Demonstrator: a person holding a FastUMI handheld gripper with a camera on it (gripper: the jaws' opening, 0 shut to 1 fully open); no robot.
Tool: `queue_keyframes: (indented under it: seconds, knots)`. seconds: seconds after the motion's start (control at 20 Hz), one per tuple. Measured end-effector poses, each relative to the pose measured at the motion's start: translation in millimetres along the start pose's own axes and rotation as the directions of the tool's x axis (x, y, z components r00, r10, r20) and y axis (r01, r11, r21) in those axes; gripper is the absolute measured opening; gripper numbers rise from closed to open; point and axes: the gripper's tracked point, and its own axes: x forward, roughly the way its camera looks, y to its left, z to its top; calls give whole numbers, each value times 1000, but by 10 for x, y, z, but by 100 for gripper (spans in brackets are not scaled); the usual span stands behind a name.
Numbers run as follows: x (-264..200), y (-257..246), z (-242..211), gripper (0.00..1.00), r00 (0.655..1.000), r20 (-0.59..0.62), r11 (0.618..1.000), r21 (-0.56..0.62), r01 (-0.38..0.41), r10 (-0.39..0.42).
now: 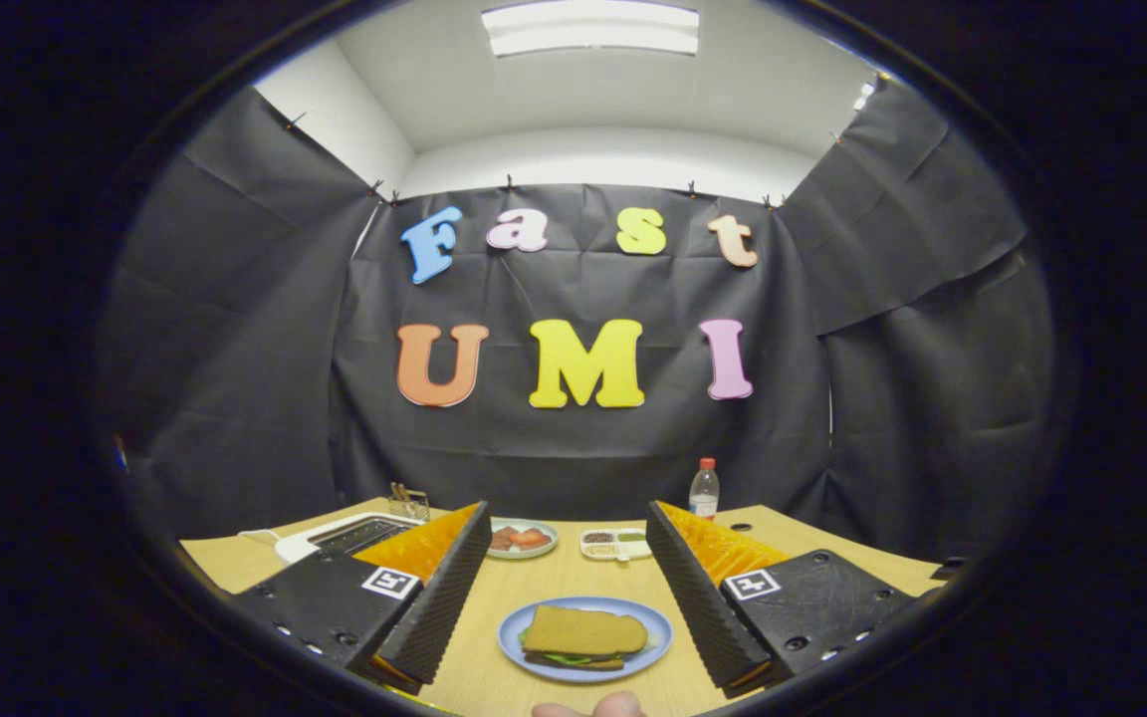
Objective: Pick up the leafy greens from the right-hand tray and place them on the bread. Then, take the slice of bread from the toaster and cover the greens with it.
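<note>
Fingers point(454, 588) of your gripper point(571, 583) stand spread wide, holding nothing, with the brown top bread slice point(584, 630) between them covering the leafy greens point(562, 657), probably lettuce, on the round blue plate point(658, 628).

Staged recording booth, not a real kitchen: black cloth point(235, 329) pinned up as walls on three sides, white ceiling with a panel light point(590, 28) above. Wooden table point(573, 583) holds kitchen props: toaster point(349, 535), plates of food point(524, 538), divided tray point(615, 544), water bottle point(703, 490).
</note>
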Motion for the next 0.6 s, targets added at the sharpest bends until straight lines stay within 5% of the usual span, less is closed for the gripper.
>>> queue_keyframes:
  seconds: [0.6]
  knots:
    - [112,-25,-87,95,1000,-19,999,49,10,-9]
